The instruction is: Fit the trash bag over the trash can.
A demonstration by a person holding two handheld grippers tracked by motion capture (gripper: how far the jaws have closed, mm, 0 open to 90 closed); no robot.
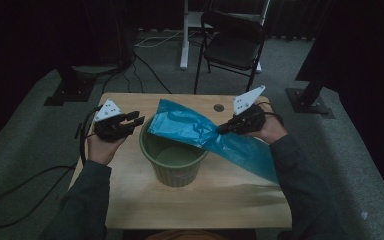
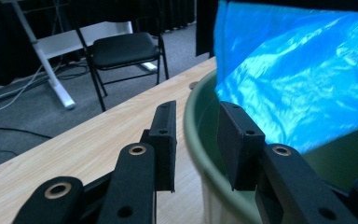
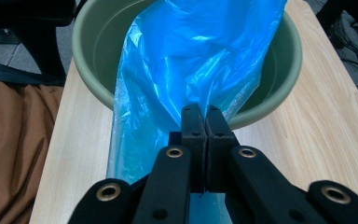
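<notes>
A green round bin (image 1: 174, 167) stands at the middle of the wooden table (image 1: 130, 200). A blue plastic bag (image 1: 210, 135) stretches from over the bin's far rim down to the table at the right. My right gripper (image 1: 223, 128) is shut on the bag's edge; in the right gripper view the closed jaws pinch the bag (image 3: 191, 60) in front of the bin (image 3: 279, 88). My left gripper (image 1: 136, 118) is open just left of the bin's rim. Its jaws straddle the rim (image 2: 193, 140) in the left gripper view, with the bag (image 2: 303, 79) beyond.
A black folding chair (image 1: 232, 45) stands behind the table, beside a white desk leg (image 1: 184, 35). Cables run over the grey carpet at the left. A round hole (image 1: 219, 107) sits near the table's far edge. Dark stands flank the table.
</notes>
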